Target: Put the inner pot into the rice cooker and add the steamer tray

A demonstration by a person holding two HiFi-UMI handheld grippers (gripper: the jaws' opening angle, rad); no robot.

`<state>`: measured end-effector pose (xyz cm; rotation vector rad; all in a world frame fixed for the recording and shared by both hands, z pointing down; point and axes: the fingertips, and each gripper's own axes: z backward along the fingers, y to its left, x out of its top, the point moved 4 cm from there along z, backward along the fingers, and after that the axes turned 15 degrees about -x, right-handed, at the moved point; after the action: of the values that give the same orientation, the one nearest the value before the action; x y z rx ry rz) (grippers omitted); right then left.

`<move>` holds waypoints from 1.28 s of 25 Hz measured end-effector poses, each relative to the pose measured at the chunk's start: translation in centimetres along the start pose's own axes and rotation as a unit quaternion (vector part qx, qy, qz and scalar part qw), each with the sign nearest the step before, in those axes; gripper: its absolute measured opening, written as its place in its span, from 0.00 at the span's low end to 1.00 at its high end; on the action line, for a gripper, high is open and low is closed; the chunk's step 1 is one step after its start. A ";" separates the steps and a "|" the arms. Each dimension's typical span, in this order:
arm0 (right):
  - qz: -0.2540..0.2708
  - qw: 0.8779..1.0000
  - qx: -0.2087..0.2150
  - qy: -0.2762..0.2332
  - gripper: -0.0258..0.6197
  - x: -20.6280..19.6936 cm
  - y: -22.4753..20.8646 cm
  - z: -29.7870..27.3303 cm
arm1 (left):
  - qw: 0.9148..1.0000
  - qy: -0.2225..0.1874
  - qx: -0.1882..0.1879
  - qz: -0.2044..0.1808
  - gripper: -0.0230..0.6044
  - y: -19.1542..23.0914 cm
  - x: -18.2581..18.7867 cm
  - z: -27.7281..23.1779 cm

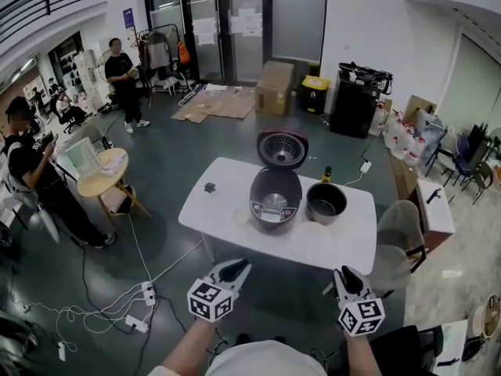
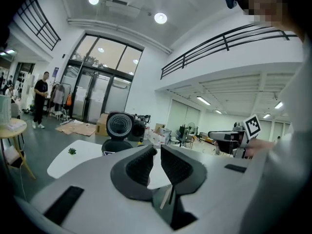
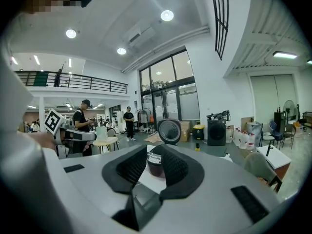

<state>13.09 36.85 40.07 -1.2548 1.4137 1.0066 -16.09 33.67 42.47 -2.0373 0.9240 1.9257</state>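
One rice cooker (image 1: 275, 198), one inner pot (image 1: 326, 203), one steamer tray (image 1: 315, 242), two tools (image 1: 237, 269) (image 1: 347, 275)

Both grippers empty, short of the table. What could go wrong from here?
The steamer tray lies at the near edge of the table, before the inner pot; reaching over may knock it off.
The pot stands close beside the rice cooker; lifting it may bump the cooker.
Floor cables: trip hazard.
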 end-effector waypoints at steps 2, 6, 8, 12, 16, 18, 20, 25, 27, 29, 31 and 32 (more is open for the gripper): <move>0.001 1.000 0.004 0.000 0.24 0.1 0.1 0.0 | 1.000 -0.004 0.003 0.002 0.17 0.1 0.1 0.3; 0.005 1.000 0.011 0.004 0.31 -0.1 0.1 0.2 | 1.000 -0.007 0.005 0.006 0.22 0.2 0.0 0.7; 0.007 1.000 0.011 0.005 0.34 -0.1 -0.1 0.2 | 1.000 -0.009 0.009 0.006 0.27 0.2 0.0 0.8; 0.007 1.000 0.007 0.003 0.40 0.0 -0.8 0.3 | 1.000 -0.007 0.020 0.008 0.37 0.3 -0.3 0.7; 0.008 1.000 0.008 0.007 0.43 -0.2 -1.6 0.0 | 1.000 -0.005 0.024 0.010 0.40 0.1 -0.6 0.4; 0.007 1.000 0.010 0.010 0.43 -0.6 -2.1 -0.1 | 1.000 -0.004 0.026 0.011 0.41 -0.1 -0.9 0.0; 0.006 1.000 0.013 0.013 0.44 -0.9 -2.8 -0.2 | 1.000 -0.003 0.027 0.013 0.41 -0.4 -1.2 -0.5; 0.011 1.000 0.020 0.018 0.44 -1.2 -4.5 -0.7 | 0.999 0.001 0.030 0.016 0.40 -1.1 -1.6 -1.8; 0.013 0.999 0.023 0.018 0.44 -1.3 -5.1 -0.9 | 0.999 0.000 0.034 0.016 0.40 -1.2 -1.6 -2.2; 0.013 0.999 0.027 0.019 0.44 -1.4 -5.7 -1.2 | 0.999 -0.002 0.041 0.016 0.41 -1.3 -1.6 -2.5; 0.014 0.999 0.032 0.020 0.44 -1.6 -6.1 -1.4 | 0.999 -0.004 0.046 0.017 0.41 -1.4 -1.7 -2.9; 0.015 0.999 0.034 0.021 0.44 -1.7 -6.3 -1.6 | 0.999 -0.005 0.048 0.018 0.41 -1.4 -1.8 -3.0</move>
<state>19.11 34.78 42.15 -1.2137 1.4909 0.9507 -12.72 33.70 44.19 -1.9694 1.0367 1.8672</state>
